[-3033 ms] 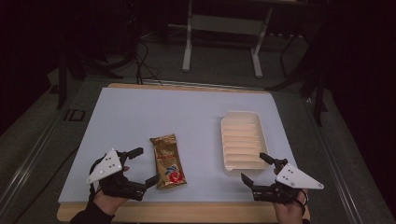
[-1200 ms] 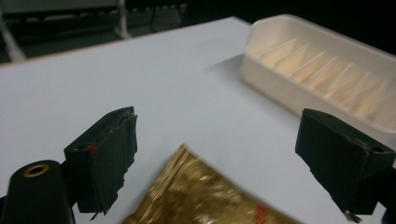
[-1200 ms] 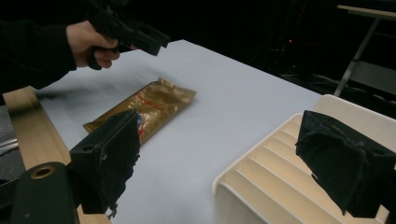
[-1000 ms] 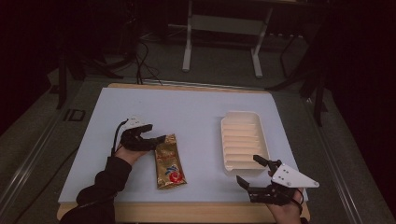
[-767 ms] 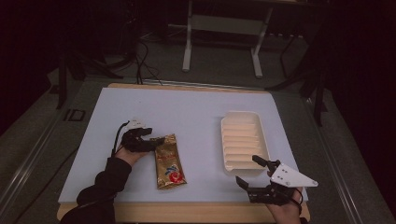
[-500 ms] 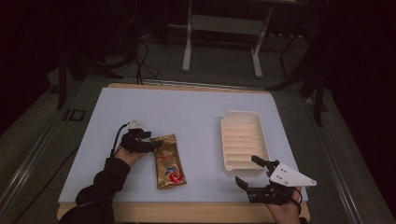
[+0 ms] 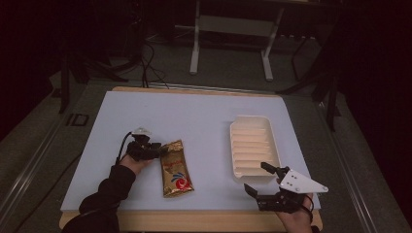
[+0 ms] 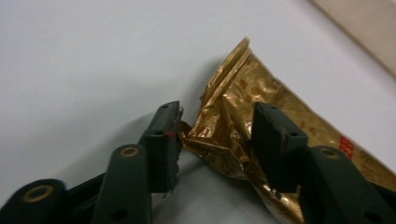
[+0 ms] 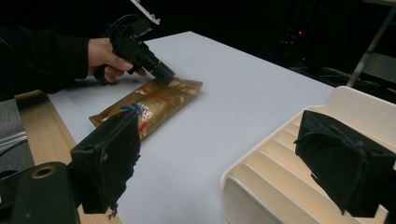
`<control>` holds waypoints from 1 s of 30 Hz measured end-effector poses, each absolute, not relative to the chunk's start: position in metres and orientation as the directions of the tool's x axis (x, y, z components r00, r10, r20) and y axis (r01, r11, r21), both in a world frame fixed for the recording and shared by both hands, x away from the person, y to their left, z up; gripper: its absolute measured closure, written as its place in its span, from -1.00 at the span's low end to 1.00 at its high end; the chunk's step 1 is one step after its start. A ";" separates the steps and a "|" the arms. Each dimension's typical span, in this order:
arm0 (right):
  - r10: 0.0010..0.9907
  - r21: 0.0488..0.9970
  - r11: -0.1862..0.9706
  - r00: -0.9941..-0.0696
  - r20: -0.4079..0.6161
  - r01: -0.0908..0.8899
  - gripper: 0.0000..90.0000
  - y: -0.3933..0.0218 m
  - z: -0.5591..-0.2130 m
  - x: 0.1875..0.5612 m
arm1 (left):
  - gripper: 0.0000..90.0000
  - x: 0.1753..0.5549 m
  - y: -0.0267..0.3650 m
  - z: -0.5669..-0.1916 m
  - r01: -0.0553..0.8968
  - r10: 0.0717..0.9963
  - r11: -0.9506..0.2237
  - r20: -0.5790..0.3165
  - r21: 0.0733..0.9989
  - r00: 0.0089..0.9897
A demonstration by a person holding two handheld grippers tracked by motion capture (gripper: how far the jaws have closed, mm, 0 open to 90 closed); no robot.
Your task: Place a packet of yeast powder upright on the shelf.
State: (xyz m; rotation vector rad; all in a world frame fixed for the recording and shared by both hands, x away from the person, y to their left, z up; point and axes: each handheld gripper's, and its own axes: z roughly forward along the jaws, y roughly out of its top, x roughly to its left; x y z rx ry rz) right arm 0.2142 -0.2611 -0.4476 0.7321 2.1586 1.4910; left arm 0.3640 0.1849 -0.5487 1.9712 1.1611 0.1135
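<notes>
The left gripper [image 8: 215, 135], just been closing, pinches the gold packet's [image 7: 175, 168] crumpled top corner at mat centre-left, its print blurred; the right gripper [image 7: 262, 179] gapes empty at five o'clock

A ribbed cream tray [image 7: 254, 145] sits on the pale blue mat [image 7: 194, 116] covering a wooden table [image 7: 194, 221].

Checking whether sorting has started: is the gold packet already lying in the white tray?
No, the gold packet lies flat on the white table sheet, well apart from the white tray, which holds nothing.
</notes>
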 end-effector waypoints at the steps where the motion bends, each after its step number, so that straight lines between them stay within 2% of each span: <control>1: 0.630 0.940 0.288 -0.776 -0.041 0.185 -0.69 -0.261 -0.448 0.214 | 0.27 0.364 0.185 -0.549 0.694 0.765 -0.233 -0.313 0.681 0.563; 4: 0.629 0.939 0.289 -0.777 -0.040 0.185 -0.69 -0.261 -0.448 0.214 | 0.28 0.364 0.184 -0.550 0.699 0.767 -0.235 -0.313 0.675 0.560; 8: 0.628 0.938 0.289 -0.777 -0.037 0.189 -0.69 -0.260 -0.448 0.214 | 0.52 0.362 0.181 -0.548 0.700 0.777 -0.254 -0.289 0.667 0.558; 9: 0.627 0.938 0.291 -0.778 -0.039 0.188 -0.69 -0.260 -0.448 0.214 | 0.52 0.362 0.180 -0.549 0.706 0.776 -0.248 -0.300 0.663 0.554; 10: 0.627 0.938 0.291 -0.778 -0.039 0.187 -0.69 -0.260 -0.448 0.214 | 0.63 0.361 0.179 -0.549 0.703 0.773 -0.254 -0.298 0.665 0.560; 11: 0.628 0.938 0.293 -0.778 -0.040 0.188 -0.69 -0.260 -0.448 0.214 | 0.82 0.361 0.178 -0.548 0.701 0.769 -0.258 -0.298 0.664 0.566; 13: 0.627 0.937 0.293 -0.778 -0.039 0.189 -0.69 -0.260 -0.448 0.215 | 0.91 0.359 0.175 -0.547 0.694 0.770 -0.272 -0.281 0.667 0.572; 28: 0.633 0.945 0.273 -0.773 -0.035 0.180 -0.68 -0.262 -0.445 0.214 | 0.97 0.342 0.167 -0.506 0.609 0.754 -0.269 -0.231 0.746 0.616; 30: 0.636 0.946 0.270 -0.771 -0.035 0.180 -0.68 -0.263 -0.445 0.214 | 0.98 0.333 0.164 -0.489 0.567 0.734 -0.275 -0.211 0.776 0.645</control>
